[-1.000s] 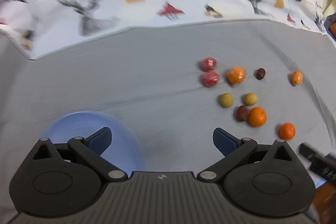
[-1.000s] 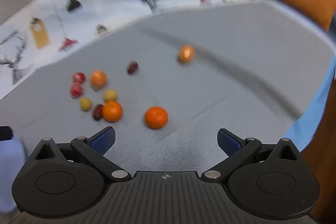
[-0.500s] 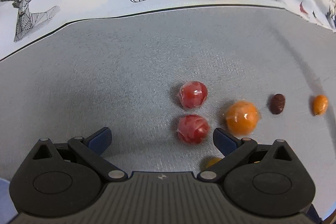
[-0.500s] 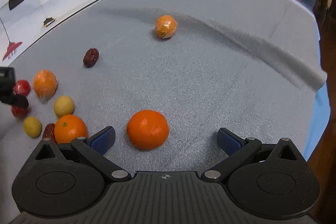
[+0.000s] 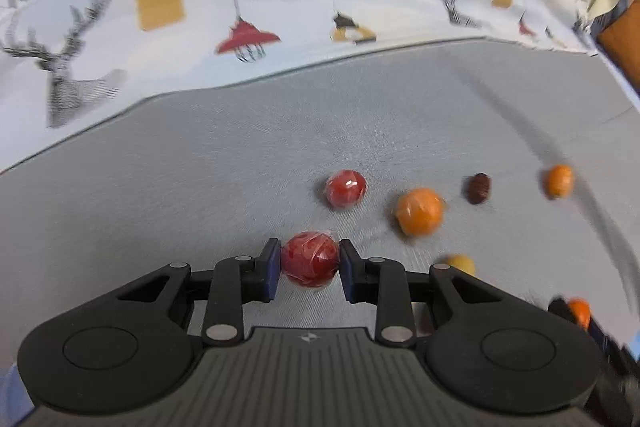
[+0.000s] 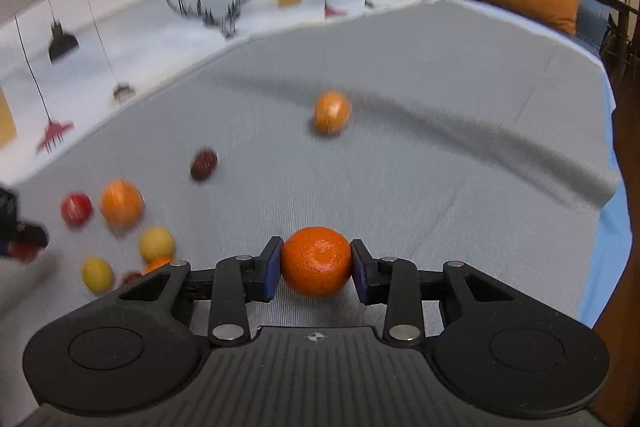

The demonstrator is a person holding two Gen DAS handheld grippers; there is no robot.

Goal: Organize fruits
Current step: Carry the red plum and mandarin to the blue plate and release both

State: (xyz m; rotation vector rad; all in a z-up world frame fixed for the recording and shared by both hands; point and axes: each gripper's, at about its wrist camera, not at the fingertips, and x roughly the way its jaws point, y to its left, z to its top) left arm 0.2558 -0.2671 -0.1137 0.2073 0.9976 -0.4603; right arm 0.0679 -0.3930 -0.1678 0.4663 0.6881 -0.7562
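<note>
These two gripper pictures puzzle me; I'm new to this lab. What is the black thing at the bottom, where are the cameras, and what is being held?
A person holds a two-finger gripper in each hand; each carries a forward-looking camera. The left gripper has just closed on a wrapped red fruit. The right gripper has just closed on an orange. On the grey cloth lie more fruits: another red one, a dark date, yellow ones, other orange ones.
</note>
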